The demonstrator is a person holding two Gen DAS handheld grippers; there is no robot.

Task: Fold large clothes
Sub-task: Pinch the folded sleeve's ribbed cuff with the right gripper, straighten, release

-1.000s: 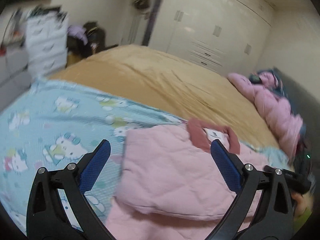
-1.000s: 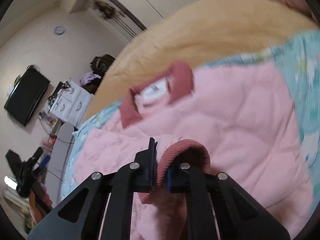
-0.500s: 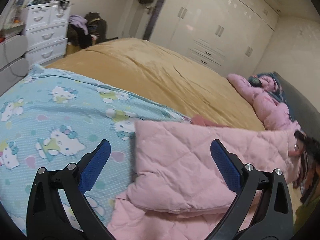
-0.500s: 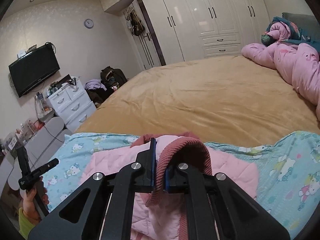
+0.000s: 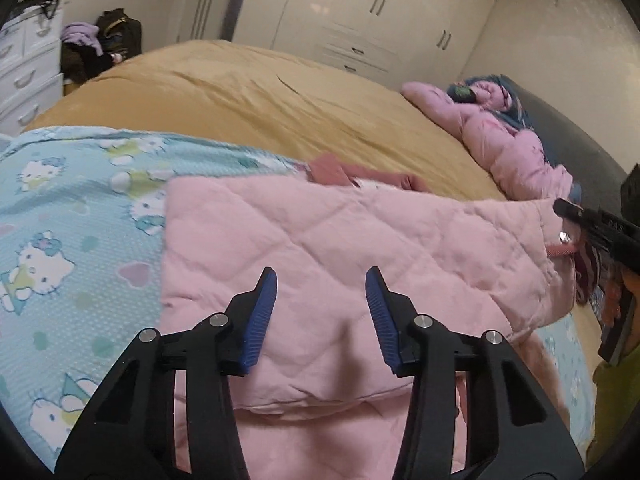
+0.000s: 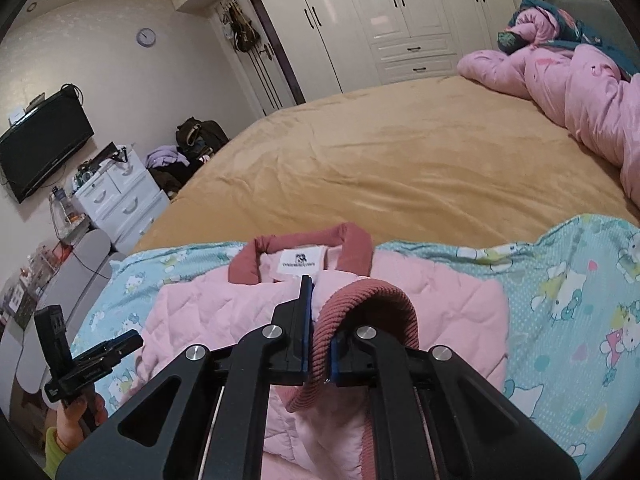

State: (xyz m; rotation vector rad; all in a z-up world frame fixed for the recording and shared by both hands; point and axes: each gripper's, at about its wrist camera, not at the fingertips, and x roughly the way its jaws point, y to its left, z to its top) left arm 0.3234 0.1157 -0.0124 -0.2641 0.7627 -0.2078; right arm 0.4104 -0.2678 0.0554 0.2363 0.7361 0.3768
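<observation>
Left gripper (image 5: 321, 312): hovering over the folded pink jacket (image 5: 340, 240); its jaws are closing, the blue pads (image 5: 262, 316) are standing apart, and nothing is being pinched between them.
Right gripper (image 6: 318, 346): clamping tight on the jacket's dark pink ribbed cuff (image 6: 368, 300), which is arching up over the right finger.
Jacket: lying on a blue cartoon-cat blanket (image 6: 560, 300) at the near edge of the bed (image 6: 380, 168); its dark pink collar (image 6: 304, 254) with the white label is pointing toward the far side of the bed.
Sleeve (image 5: 520, 232): being held stretched across the jacket's body toward the right gripper, as the left view is showing.
Bed: wearing a tan cover; a pink quilt (image 6: 580, 88) is sitting bunched at the far right.
Room: white wardrobe (image 6: 392, 12) is standing behind the bed, white drawers (image 6: 120, 196) and a wall television (image 6: 44, 148) at the left.
Person: a hand in a yellow-green sleeve (image 6: 54, 446) is gripping the left tool's handle.
</observation>
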